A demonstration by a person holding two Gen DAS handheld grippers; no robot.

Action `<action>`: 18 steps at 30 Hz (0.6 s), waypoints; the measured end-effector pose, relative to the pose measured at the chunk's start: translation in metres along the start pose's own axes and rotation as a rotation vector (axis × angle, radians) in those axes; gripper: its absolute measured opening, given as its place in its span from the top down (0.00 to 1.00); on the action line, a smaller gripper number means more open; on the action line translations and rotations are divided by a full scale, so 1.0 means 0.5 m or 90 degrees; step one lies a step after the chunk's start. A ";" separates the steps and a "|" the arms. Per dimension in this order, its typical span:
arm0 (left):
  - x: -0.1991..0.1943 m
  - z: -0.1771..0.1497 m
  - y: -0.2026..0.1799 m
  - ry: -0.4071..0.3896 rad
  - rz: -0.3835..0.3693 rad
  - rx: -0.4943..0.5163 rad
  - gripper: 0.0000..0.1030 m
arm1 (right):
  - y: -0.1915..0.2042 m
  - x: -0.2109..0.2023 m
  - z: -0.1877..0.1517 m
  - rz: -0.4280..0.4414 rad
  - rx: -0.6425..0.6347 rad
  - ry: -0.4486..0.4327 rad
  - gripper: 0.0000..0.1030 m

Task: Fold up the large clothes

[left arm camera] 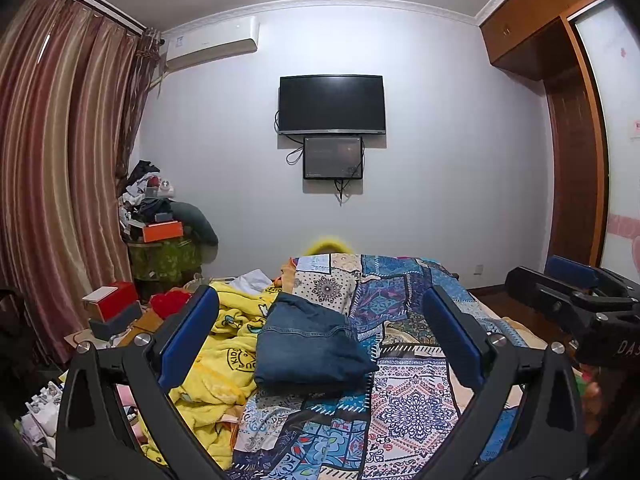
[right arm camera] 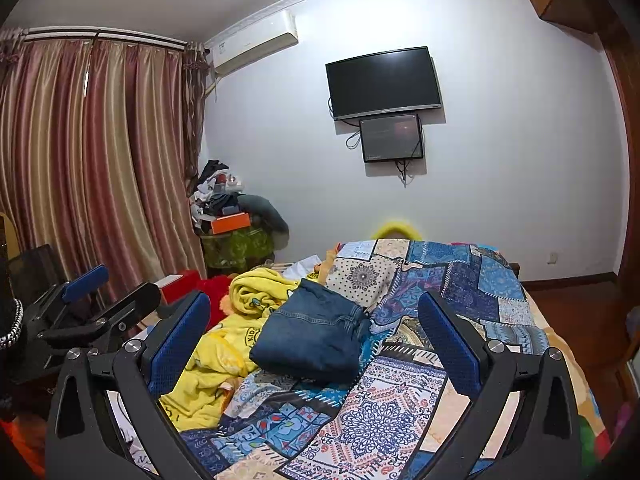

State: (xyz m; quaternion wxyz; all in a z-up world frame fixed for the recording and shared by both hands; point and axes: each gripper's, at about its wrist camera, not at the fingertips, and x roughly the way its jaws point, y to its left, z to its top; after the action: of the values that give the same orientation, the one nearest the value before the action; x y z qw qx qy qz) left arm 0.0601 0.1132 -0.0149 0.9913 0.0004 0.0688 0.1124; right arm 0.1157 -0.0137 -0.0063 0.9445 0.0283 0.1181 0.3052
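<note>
My left gripper [left arm camera: 320, 344] and right gripper [right arm camera: 316, 344] both hang above the bed [left arm camera: 404, 412], jaws wide apart and holding nothing. The jeans [left arm camera: 310, 346] lie between my blue pads in both views, already a compact folded bundle on the patchwork quilt [right arm camera: 384, 416], its left edge touching the yellow blanket [left arm camera: 224, 360] heaped beside it. I judge this piece folded and let go, so the step in hand is the gap between garments: done with the denim, nothing yet picked up. Next I would either shift the bundle aside or look for another large garment. The yellow blanket is the nearest candidate, though it is crumpled and I cannot tell where its edges or corners run. Taking it calls for finding two corners, one per gripper, and lifting it clear without dragging the jeans open
</note>
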 end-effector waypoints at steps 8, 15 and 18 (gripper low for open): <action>0.000 -0.001 0.000 0.001 -0.003 -0.001 0.01 | -0.001 0.000 0.000 -0.004 0.002 -0.002 0.00; 0.002 0.001 0.007 0.009 -0.021 -0.006 0.01 | -0.002 0.000 0.000 -0.009 0.006 -0.002 0.00; 0.005 0.004 0.014 0.011 -0.031 -0.017 0.01 | -0.002 -0.001 0.000 -0.011 0.006 -0.003 0.00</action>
State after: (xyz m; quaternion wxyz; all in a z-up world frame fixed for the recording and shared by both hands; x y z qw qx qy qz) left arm 0.0611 0.1203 -0.0133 0.9930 -0.0158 0.0760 0.0893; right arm 0.1159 -0.0147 -0.0063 0.9472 0.0329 0.1173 0.2966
